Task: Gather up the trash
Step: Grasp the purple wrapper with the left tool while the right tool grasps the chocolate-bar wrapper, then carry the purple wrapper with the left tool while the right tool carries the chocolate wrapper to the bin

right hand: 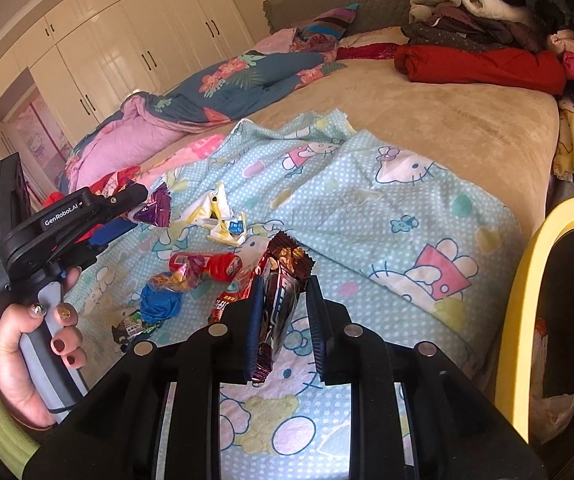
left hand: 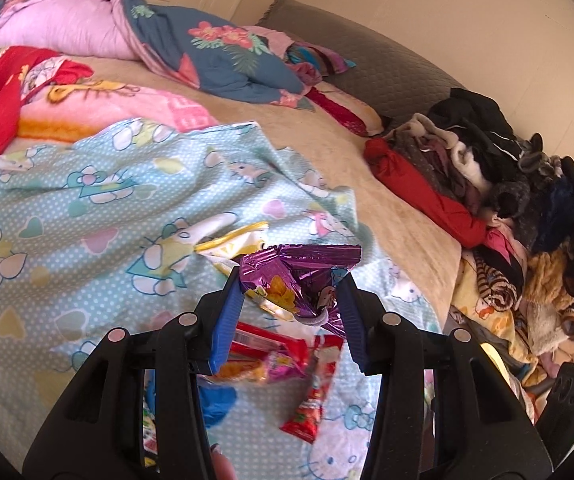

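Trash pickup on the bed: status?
Done: hard to tell; the yellow-rimmed bin shows only some paper inside. In hand: left gripper holds a purple wrapper, right gripper a dark brown wrapper. Left: red wrappers, blue crumple and white scraps on the blanket.

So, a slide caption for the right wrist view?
Right gripper holds a brown wrapper above littered bedsheet.

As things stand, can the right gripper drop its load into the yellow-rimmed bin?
Probably yes. The right gripper is shut on a dark brown foil bar wrapper, and the yellow-rimmed bin stands open just beside it, with nothing between them.
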Action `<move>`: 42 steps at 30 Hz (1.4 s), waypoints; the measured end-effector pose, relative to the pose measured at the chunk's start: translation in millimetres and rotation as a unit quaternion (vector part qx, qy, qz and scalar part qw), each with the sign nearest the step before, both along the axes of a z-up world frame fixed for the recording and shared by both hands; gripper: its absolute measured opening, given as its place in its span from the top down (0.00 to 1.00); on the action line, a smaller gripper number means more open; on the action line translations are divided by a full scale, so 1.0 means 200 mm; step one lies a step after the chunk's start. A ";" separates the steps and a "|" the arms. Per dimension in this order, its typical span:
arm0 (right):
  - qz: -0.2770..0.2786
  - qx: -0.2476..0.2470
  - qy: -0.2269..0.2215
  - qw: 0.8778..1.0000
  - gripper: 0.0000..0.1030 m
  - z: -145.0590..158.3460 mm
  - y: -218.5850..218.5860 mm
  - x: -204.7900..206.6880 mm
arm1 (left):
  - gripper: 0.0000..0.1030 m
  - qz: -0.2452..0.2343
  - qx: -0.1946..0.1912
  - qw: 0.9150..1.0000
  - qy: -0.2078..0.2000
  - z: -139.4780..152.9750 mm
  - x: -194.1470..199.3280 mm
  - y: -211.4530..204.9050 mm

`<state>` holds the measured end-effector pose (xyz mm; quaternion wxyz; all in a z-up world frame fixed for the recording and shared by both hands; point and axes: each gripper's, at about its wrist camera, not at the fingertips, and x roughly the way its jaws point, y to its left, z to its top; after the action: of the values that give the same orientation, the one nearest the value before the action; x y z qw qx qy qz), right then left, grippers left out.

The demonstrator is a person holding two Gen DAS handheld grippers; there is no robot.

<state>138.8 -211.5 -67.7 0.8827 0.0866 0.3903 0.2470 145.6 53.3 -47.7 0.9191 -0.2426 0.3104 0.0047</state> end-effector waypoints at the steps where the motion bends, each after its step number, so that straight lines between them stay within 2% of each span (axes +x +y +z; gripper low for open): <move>1: -0.001 0.001 -0.001 1.000 0.80 0.00 0.00 0.00 | 0.63 -0.002 0.001 1.000 -0.001 0.00 0.00 -0.01; 27: -0.058 0.029 -0.029 0.997 0.80 0.14 -0.33 -0.06 | 0.63 -0.067 0.030 0.997 -0.027 0.12 -0.08 -0.36; 42: -0.096 0.042 -0.043 0.994 0.80 0.20 -0.55 -0.11 | 0.63 -0.107 0.049 0.992 -0.035 0.17 -0.12 -0.57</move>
<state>116.4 -321.0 -27.1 0.9140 0.1497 0.3312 0.1803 121.7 -61.4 -14.0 0.9355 -0.1623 0.3013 -0.0874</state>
